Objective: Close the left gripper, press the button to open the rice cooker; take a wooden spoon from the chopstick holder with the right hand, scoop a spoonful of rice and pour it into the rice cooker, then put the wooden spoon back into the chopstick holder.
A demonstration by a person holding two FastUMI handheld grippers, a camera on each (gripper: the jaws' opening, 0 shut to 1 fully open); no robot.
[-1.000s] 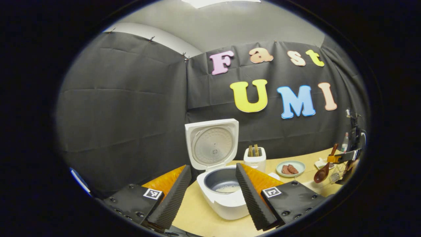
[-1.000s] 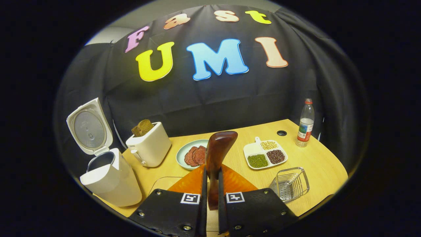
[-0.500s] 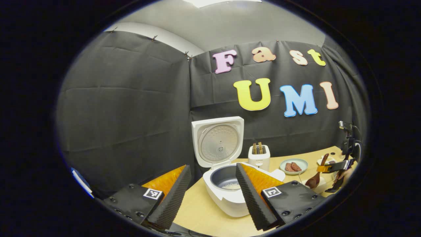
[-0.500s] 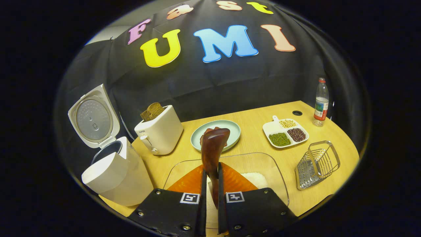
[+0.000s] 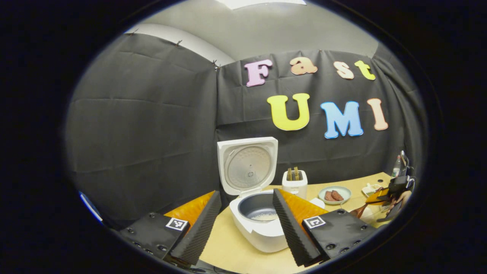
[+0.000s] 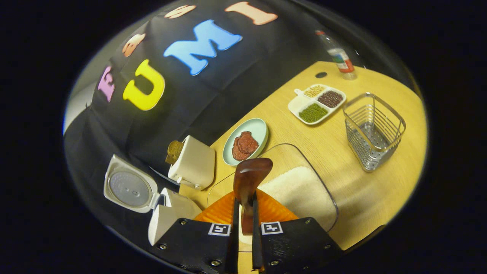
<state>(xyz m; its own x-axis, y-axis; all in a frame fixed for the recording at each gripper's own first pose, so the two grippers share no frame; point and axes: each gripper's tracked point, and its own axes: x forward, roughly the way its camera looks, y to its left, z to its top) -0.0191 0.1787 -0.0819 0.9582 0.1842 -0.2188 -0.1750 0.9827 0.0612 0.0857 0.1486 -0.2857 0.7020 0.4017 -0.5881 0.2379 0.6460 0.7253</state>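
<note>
right tongs (image 6: 243,213) rolled sideways — clamping wooden spoon (image 6: 249,180) above rice (image 6: 295,190).

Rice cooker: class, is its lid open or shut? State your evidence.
Open. The rice cooker has its lid standing upright behind the body, exposing the inner pot.

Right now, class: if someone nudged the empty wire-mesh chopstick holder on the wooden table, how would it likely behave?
The empty wire-mesh chopstick holder probably slides easily: thin metal wire with nothing inside suggests little weight. It looks stiff rather than floppy. Being taller than its base is wide, it might tip on the wooden table if pushed near the rim.
</note>
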